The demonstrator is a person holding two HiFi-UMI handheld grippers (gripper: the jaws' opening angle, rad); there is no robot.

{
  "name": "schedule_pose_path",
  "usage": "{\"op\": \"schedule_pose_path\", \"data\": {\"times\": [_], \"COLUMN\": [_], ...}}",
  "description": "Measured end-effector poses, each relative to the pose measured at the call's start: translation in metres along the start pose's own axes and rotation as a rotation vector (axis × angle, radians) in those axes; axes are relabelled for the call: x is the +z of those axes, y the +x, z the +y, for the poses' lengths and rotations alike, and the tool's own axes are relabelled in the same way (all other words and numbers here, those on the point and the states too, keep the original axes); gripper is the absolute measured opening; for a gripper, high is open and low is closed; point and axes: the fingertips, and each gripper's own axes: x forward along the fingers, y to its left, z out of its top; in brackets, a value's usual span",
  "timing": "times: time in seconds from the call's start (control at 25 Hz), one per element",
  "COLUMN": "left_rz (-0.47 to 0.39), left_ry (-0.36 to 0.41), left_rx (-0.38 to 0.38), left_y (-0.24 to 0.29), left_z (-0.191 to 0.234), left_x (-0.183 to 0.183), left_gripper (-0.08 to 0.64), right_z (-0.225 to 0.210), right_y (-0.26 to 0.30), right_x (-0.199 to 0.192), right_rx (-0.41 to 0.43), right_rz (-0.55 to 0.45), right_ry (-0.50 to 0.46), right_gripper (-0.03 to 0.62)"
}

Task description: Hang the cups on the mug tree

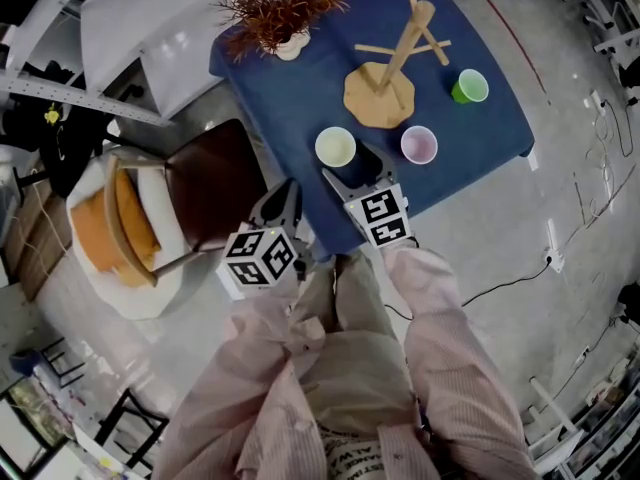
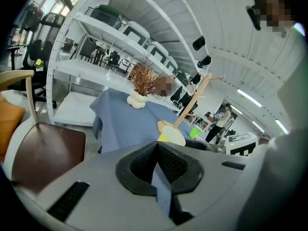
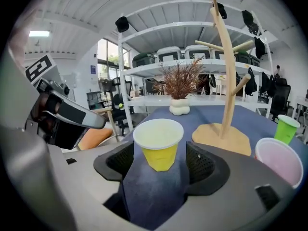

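On the blue-clothed table [image 1: 300, 88] stands a wooden mug tree [image 1: 385, 73] with bare pegs. Near the table's front edge sit a yellow cup [image 1: 335, 146] and a pink cup [image 1: 419, 144]; a green cup [image 1: 470, 86] is right of the tree. My right gripper [image 1: 352, 171] is open, and in the right gripper view the yellow cup [image 3: 159, 143] stands upright just ahead between the jaws, untouched by the pads. The tree [image 3: 226, 81], pink cup [image 3: 279, 160] and green cup [image 3: 287, 128] lie beyond. My left gripper [image 1: 290, 193] hangs off the table's left corner, shut and empty [image 2: 156, 146].
A dried plant in a white pot [image 1: 288, 28] stands at the table's far left corner. A brown-seated chair [image 1: 205, 193] with an orange cushion [image 1: 100, 233] sits left of the table. White shelving [image 2: 110, 42] runs behind. Cables [image 1: 590, 198] trail on the floor at right.
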Motion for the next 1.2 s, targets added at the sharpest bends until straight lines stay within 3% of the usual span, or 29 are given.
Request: {"op": "schedule_pose_path", "data": {"times": [0.24, 0.72, 1.2], "left_rz": [0.019, 0.025, 0.011], "left_ry": [-0.01, -0.028, -0.027], "left_rx": [-0.002, -0.006, -0.019], "left_y": [0.004, 0.009, 0.008], "left_z": [0.006, 0.013, 0.008], "left_x": [-0.005, -0.002, 0.012], "left_gripper": [-0.002, -0.002, -0.002], "right_z": [0.002, -0.002, -0.005], "right_y": [0.017, 0.03, 0.027], "right_x": [-0.004, -0.002, 0.015], "right_rx": [-0.001, -0.016, -0.034], "right_rz": [0.031, 0.031, 0.016], "right_ry": [-0.037, -0.011, 0.073], "right_gripper": [0.298, 0.296, 0.295]}}
